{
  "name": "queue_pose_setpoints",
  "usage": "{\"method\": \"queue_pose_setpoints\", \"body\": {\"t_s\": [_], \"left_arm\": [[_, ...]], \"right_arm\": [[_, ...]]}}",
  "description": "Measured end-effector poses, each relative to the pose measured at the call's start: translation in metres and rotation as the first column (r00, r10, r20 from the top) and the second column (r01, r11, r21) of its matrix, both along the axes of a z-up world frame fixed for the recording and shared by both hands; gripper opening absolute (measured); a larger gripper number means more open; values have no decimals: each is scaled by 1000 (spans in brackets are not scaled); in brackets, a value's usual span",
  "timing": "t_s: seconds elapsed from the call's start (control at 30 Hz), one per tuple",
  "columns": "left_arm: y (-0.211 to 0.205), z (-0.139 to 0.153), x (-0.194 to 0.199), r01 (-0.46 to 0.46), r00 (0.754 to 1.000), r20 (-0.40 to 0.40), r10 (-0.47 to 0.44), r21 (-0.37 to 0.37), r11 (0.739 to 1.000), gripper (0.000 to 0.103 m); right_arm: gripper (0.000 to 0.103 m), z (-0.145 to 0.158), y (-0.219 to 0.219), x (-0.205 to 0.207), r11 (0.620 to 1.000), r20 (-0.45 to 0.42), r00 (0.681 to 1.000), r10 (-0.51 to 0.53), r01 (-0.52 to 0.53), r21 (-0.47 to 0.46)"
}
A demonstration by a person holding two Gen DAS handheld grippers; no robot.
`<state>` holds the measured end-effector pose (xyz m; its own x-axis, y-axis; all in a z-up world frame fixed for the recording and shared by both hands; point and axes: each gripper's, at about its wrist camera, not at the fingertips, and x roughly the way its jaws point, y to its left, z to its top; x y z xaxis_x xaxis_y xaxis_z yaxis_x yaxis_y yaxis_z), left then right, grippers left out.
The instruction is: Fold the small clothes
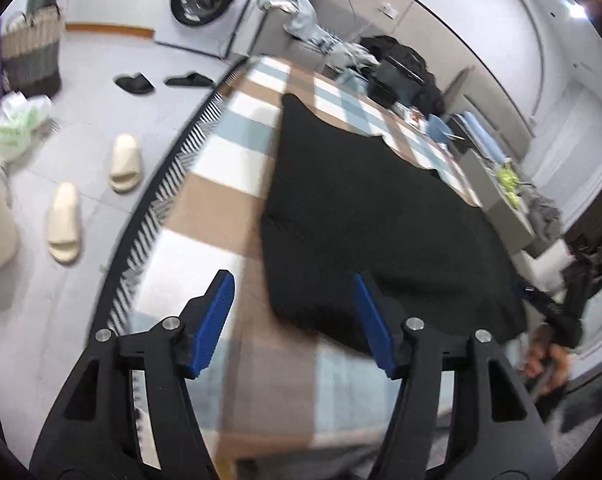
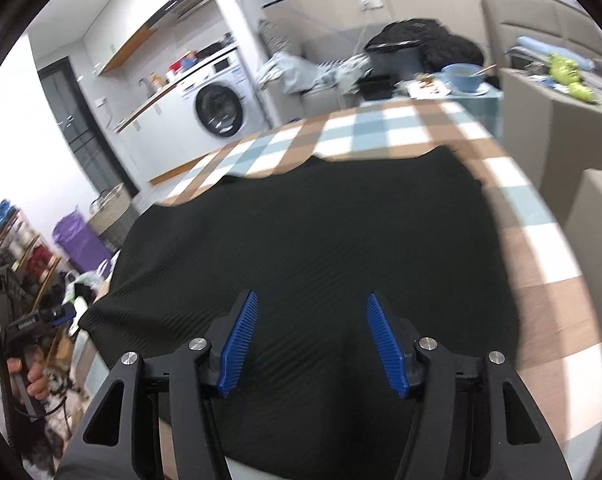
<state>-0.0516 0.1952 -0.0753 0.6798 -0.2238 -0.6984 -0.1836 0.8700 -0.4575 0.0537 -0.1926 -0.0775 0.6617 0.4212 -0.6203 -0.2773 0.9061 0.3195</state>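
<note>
A black ribbed garment [image 1: 373, 220] lies spread flat on the checked tablecloth [image 1: 221, 200]. My left gripper [image 1: 293, 280] is open and empty, above the cloth's near left edge. In the right wrist view the same garment [image 2: 321, 240] fills the middle of the table [image 2: 541, 260]. My right gripper [image 2: 313, 300] is open and empty, hovering over the garment's near part. The left gripper and the hand holding it show at the left edge of the right wrist view [image 2: 33, 328]. The right hand shows at the right of the left wrist view [image 1: 549, 360].
A washing machine [image 1: 205, 0] stands at the back. Beige slippers [image 1: 97, 196] and black slippers [image 1: 161, 82] lie on the floor left of the table. A pile of clothes and a black bag [image 2: 413, 48] and a blue bowl [image 2: 465, 76] sit at the table's far end.
</note>
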Motion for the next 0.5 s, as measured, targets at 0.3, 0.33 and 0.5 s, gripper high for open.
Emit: {"method": "queue_pose_setpoints", "body": {"t_s": [0.3,0.33,0.5], "left_arm": [[-21,-39,7,43,995,-74,-65,-259,965,61],[-22,-40,8,26,998,-53,-42,-267,963,63],[-41,-40,23,-64,998,-28,59,-215,975,65]], "right_arm": [[65,-14,26,-3,998,-22,998,53,-52,21],[66,-16,27,-3,998,-23,998,53,-53,28],[67,-25,41,-1,995,-45,995,94,-93,25]]}}
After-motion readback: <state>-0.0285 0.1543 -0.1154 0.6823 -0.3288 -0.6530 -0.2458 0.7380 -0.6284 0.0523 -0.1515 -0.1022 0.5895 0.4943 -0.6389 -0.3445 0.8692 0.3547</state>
